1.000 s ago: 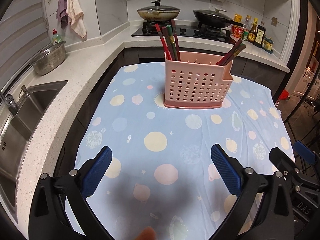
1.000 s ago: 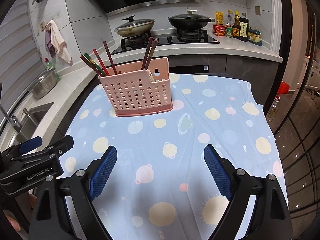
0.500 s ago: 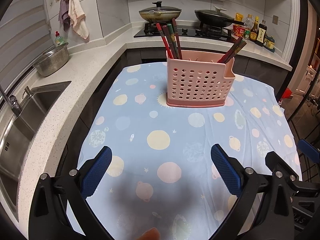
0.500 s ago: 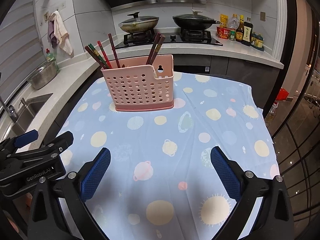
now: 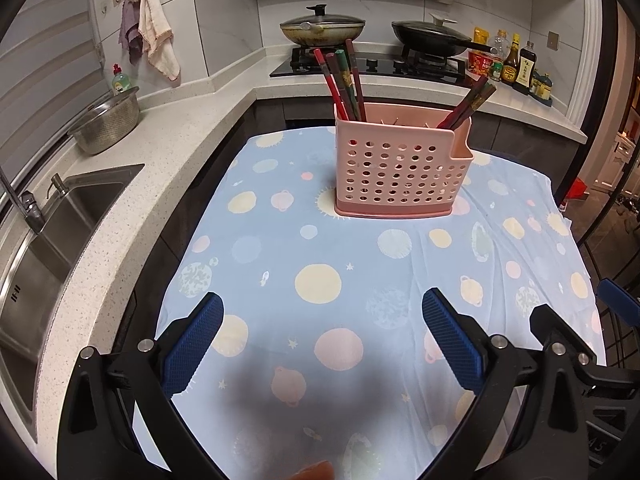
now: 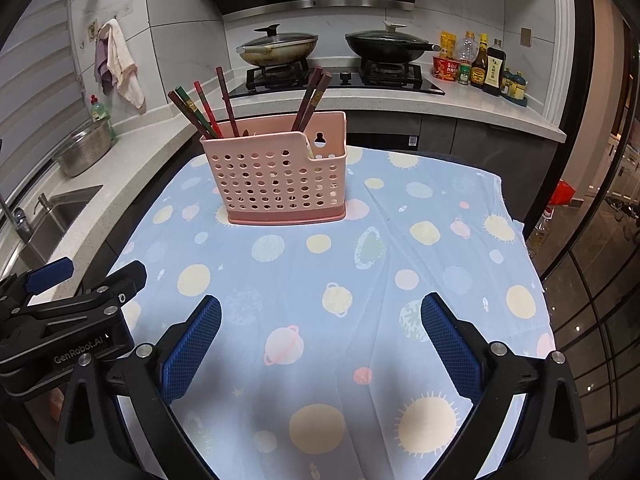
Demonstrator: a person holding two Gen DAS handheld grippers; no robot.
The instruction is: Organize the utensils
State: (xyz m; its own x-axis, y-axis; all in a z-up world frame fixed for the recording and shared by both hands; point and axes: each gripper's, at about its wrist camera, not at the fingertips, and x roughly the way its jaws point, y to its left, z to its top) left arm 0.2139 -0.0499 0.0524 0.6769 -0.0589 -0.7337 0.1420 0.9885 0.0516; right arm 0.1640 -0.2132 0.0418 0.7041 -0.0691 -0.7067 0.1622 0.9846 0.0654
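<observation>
Claws, left (image 5: 322, 336) and right (image 6: 320, 334), gape wide, empty, tilted down over tablecloth (image 6: 360, 280).

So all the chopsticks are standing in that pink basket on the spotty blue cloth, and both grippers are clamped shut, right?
Not quite. The chopsticks do stand in the pink basket on the blue cloth, but the left gripper and right gripper are wide open and empty, as each wrist view shows.

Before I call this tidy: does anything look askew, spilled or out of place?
Nothing stands out. The pink caddy stands upright on the tablecloth, the chopsticks lean inside it in two groups, and no utensil lies loose. Only soft creases run through the cloth.
</observation>
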